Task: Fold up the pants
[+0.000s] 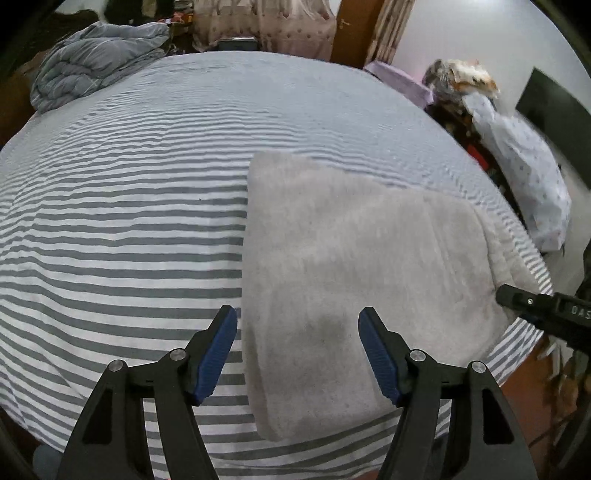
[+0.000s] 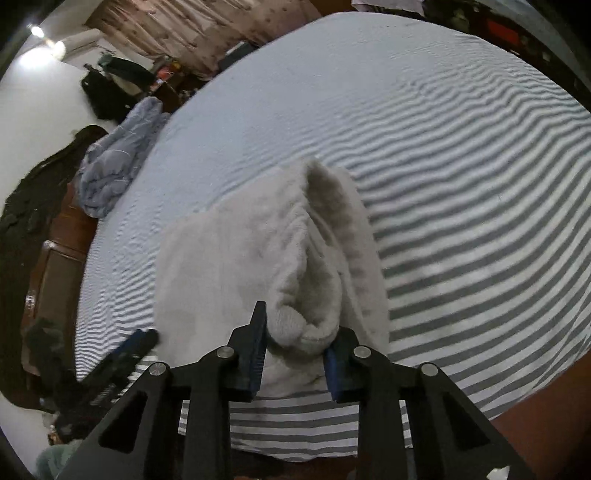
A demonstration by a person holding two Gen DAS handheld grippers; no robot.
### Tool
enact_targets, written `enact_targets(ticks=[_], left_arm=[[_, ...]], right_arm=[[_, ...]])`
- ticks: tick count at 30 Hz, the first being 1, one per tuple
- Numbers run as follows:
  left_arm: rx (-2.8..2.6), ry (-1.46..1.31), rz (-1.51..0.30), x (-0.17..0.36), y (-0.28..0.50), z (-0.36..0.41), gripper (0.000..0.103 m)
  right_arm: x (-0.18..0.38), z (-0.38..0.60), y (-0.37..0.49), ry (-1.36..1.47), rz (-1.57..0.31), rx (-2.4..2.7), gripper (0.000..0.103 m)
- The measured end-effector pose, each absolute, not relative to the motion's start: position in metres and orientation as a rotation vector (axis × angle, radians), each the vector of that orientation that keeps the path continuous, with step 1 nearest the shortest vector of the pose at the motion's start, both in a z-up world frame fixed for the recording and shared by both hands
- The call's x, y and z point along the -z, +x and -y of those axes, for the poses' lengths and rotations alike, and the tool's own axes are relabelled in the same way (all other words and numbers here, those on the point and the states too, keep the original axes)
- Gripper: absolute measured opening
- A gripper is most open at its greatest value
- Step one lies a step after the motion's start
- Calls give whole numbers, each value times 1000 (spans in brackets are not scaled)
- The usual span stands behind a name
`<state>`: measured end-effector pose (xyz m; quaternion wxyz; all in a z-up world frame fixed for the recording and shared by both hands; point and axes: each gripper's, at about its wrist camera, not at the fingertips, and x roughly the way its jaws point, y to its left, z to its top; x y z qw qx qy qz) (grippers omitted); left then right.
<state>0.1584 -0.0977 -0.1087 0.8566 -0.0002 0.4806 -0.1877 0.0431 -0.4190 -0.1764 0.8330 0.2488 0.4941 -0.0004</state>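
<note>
While left gripper (image 1: 297,354) gapes, right gripper (image 2: 295,350) pinches pants (image 2: 258,258).

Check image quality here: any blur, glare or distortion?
Left wrist view: strong fisheye bulge in the striped bed sheet, motion blur on the room's right edge, shadow on the pants. Right wrist view: glare from lamps top left, the left hand-held gripper blurred.

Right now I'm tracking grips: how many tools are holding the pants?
1. The right tool pinches a bunched edge of the pants; the left tool hovers open above them.
</note>
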Motion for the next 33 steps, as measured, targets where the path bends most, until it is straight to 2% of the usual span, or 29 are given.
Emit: enact_targets(ticks=[7,15,21,27,31,33], left_arm=[[352,193,-1030,135,154,121,70],[336,206,-1022,139,155,122,73],[346,225,-1012,129,158,124,73],[374,218,-980,112,157,118,73],[400,108,-978,99,165,101,73],[405,37,-1010,98,176,91,73]], right_arm=[[187,423,44,541,-1064,-1,29],[196,428,45,530,-1091,-7,33],[187,429,46,534,-1104,-51,40],[164,437,39,512,-1092,-46,51],[146,449,33,432,-1059,6,69],[150,457,36,451,-1078,-7,72]])
